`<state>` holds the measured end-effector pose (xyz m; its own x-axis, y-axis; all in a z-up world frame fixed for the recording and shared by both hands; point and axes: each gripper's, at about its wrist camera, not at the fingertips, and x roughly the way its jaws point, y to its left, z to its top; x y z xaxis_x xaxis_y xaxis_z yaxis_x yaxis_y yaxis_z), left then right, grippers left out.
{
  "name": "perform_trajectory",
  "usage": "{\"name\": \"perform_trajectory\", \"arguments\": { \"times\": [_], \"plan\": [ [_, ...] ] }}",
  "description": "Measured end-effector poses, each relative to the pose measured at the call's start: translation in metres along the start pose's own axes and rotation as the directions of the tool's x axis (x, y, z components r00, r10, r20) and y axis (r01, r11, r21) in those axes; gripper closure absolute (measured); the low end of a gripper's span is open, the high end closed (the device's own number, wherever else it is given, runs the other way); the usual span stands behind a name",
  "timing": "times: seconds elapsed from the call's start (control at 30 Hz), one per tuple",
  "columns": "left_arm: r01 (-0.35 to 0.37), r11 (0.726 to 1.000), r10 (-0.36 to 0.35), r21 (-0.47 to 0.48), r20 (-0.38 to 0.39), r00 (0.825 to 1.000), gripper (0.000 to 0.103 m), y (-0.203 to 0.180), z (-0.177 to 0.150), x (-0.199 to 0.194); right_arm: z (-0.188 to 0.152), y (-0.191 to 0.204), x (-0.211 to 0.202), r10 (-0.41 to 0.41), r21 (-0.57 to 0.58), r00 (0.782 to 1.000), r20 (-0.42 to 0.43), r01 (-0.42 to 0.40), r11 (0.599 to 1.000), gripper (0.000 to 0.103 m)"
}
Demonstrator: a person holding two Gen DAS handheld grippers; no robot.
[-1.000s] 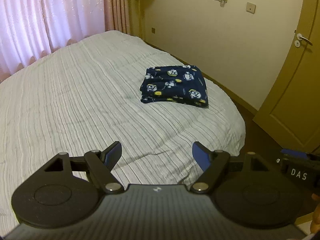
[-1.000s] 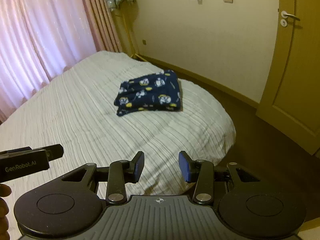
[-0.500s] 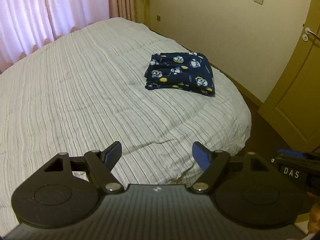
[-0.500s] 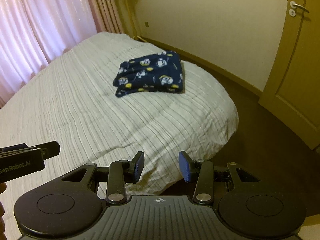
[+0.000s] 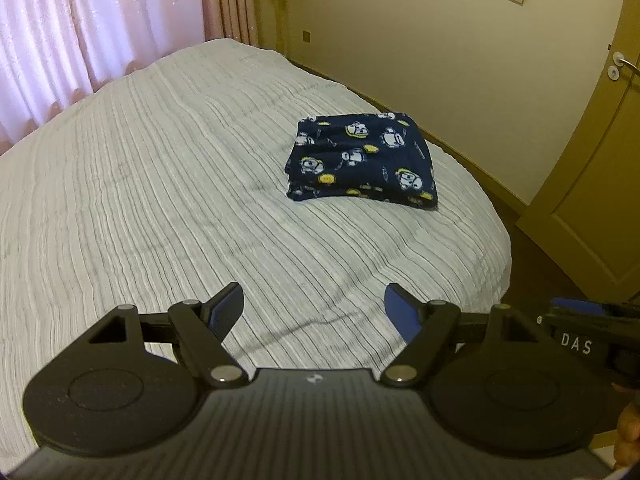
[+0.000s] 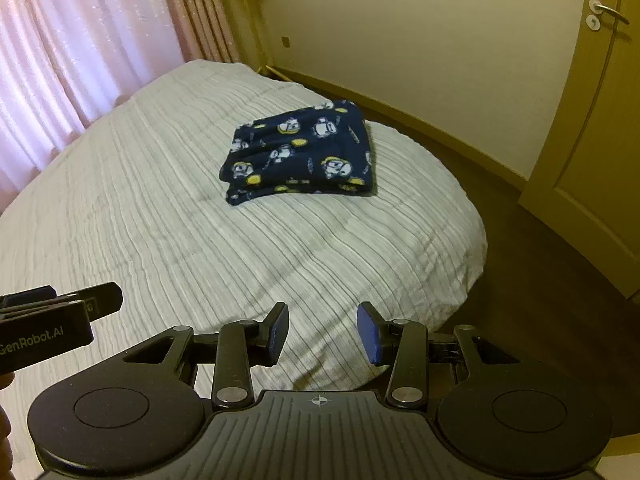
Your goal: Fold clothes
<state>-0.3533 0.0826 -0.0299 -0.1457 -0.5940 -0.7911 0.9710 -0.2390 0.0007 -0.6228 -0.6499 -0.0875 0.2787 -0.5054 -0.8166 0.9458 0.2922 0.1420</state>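
A folded navy garment (image 5: 362,162) with a white and yellow cartoon print lies on the striped white bed (image 5: 160,200) near its far right corner. It also shows in the right wrist view (image 6: 302,154). My left gripper (image 5: 314,310) is open and empty, held above the bed's near edge, well short of the garment. My right gripper (image 6: 322,330) is open and empty, also over the near edge. The left gripper's body (image 6: 44,324) shows at the left of the right wrist view, and the right gripper's body (image 5: 588,332) shows at the right of the left wrist view.
Pink curtains (image 5: 80,32) hang behind the bed on the left. A beige wall (image 5: 440,48) runs along the far side. A wooden door (image 6: 600,128) with a handle stands at the right. Dark floor (image 6: 540,280) lies beside the bed's right edge.
Both grippers have moved closer to the bed and the garment appears larger and lower in each view. Both jaws stay open as before.
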Motion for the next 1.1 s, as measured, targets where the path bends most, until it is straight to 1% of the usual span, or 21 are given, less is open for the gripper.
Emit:
{"name": "perform_trajectory", "arguments": {
  "times": [0.27, 0.53, 0.67, 0.83, 1.1],
  "plan": [
    [0.034, 0.999, -0.034, 0.041, -0.006, 0.999, 0.028, 0.007, 0.030, 0.023, 0.023, 0.010, 0.018, -0.029, 0.030, 1.000, 0.000, 0.029, 0.999, 0.061],
    [0.077, 0.993, -0.077, 0.093, -0.006, 0.997, 0.028, 0.012, 0.057, 0.043, 0.041, 0.018, 0.030, -0.075, 0.075, 0.997, 0.003, 0.075, 0.994, 0.061],
    [0.084, 0.989, -0.085, 0.122, 0.000, 0.996, 0.028, 0.016, 0.067, 0.050, 0.050, 0.022, 0.035, -0.095, 0.098, 0.996, 0.006, 0.094, 0.991, 0.061],
    [0.088, 0.985, -0.089, 0.150, 0.001, 0.996, 0.028, 0.021, 0.077, 0.062, 0.058, 0.029, 0.045, -0.111, 0.116, 0.994, 0.005, 0.110, 0.987, 0.061],
    [0.107, 0.982, -0.106, 0.158, -0.016, 0.994, 0.028, 0.035, 0.081, 0.079, 0.063, 0.040, 0.061, -0.129, 0.125, 0.992, -0.009, 0.129, 0.984, 0.061]
  ]
}}
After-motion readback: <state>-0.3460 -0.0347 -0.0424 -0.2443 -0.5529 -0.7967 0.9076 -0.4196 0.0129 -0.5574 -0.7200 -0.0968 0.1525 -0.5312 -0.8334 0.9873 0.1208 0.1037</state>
